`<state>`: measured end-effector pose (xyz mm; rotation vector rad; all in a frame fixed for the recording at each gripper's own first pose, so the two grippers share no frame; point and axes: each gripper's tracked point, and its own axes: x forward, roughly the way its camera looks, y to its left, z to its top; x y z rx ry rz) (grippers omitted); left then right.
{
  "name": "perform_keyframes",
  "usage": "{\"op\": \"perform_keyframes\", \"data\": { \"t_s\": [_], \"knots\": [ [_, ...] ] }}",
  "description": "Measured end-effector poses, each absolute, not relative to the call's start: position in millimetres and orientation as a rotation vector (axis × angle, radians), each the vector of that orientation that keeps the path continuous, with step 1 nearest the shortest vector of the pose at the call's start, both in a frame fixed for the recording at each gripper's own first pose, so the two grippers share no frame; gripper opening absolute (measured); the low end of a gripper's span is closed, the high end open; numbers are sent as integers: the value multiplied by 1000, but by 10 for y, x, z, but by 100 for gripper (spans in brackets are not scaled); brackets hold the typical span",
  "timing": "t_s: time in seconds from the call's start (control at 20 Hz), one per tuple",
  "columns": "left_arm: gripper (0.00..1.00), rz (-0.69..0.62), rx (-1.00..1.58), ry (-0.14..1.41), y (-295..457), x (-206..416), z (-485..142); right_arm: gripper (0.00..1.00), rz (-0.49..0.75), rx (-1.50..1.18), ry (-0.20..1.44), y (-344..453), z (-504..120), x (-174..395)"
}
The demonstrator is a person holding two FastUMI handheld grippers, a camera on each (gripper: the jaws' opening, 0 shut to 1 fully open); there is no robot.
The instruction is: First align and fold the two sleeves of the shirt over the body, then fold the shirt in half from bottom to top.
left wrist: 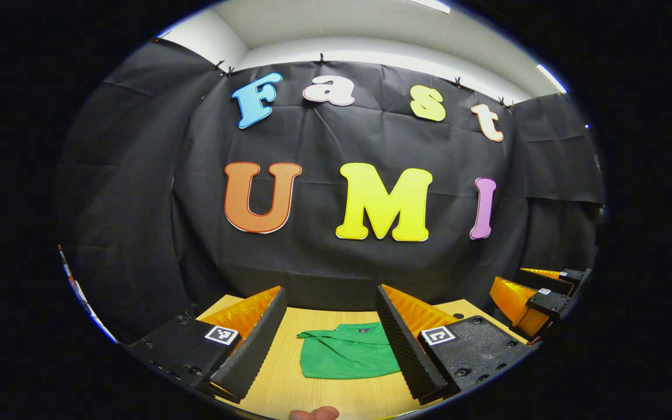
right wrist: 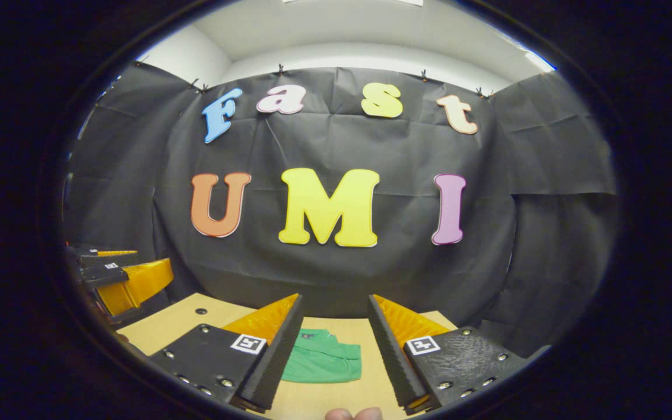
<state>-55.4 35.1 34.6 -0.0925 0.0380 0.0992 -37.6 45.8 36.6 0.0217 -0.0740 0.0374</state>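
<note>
A green shirt lies folded into a compact rectangle on the wooden table, collar toward the far wall. In the left gripper view my left gripper hangs open above the table with the shirt showing between its fingers, untouched. The right gripper shows at the right edge of that view, also open. In the right gripper view the same green shirt lies below and slightly left of my open right gripper, which holds nothing. The left gripper appears at that view's left edge, raised off the table.
The black cloth wall rises just behind the table's far edge. A fingertip shows at the bottom of the left gripper view and fingertips at the bottom of the right gripper view. Small holes dot the tabletop.
</note>
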Motion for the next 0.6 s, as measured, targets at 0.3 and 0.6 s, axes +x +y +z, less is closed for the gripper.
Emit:
{"op": "perform_keyframes", "data": {
  "t_s": [0.3, 0.6],
  "knots": [
    [98, 84, -75, 39, 245, -557, 353, 72, 28, 10, -72, 404, 376, -369],
    [98, 87, -64, 45, 227, -545, 338, 72, 31, 12, -57, 431, 352, -362]
  ]
}}
